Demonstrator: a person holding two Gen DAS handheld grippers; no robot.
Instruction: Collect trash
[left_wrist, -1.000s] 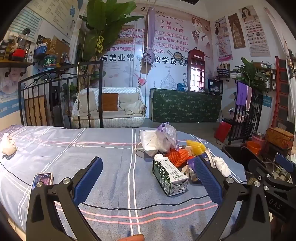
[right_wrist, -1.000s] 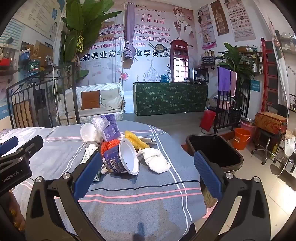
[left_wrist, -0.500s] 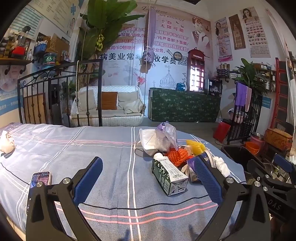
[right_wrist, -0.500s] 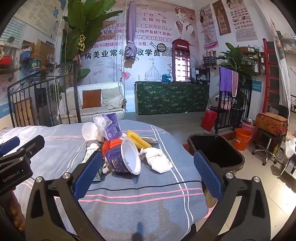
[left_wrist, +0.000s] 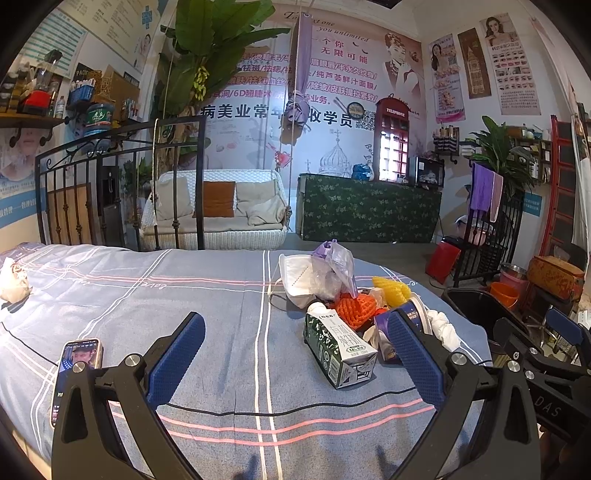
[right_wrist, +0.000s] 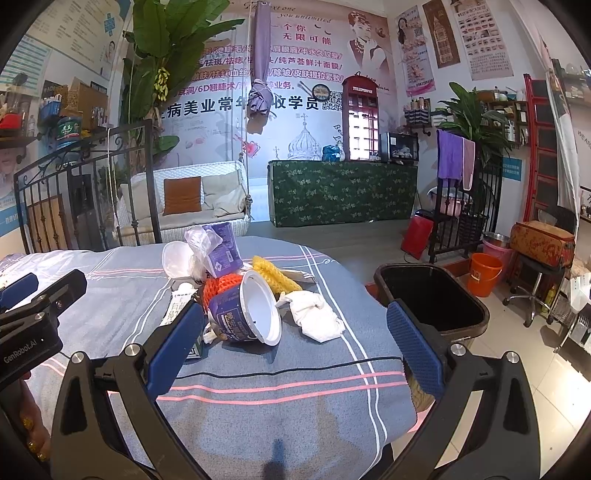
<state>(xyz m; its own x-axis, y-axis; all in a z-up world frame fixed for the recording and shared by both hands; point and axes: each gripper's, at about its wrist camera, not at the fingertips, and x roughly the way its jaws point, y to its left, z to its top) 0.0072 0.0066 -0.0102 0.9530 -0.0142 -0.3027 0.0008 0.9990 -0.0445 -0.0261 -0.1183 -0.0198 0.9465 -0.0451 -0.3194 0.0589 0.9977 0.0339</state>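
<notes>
Nearby, a black bin (right_wrist: 432, 299) stands beside the bed's trash pile (right_wrist: 243, 295).

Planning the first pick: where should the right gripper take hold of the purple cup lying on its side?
Probably across the purple cup body, just behind the flared white rim, coming from above. It lies tipped, mouth facing right; the open right gripper could span the side walls.
</notes>
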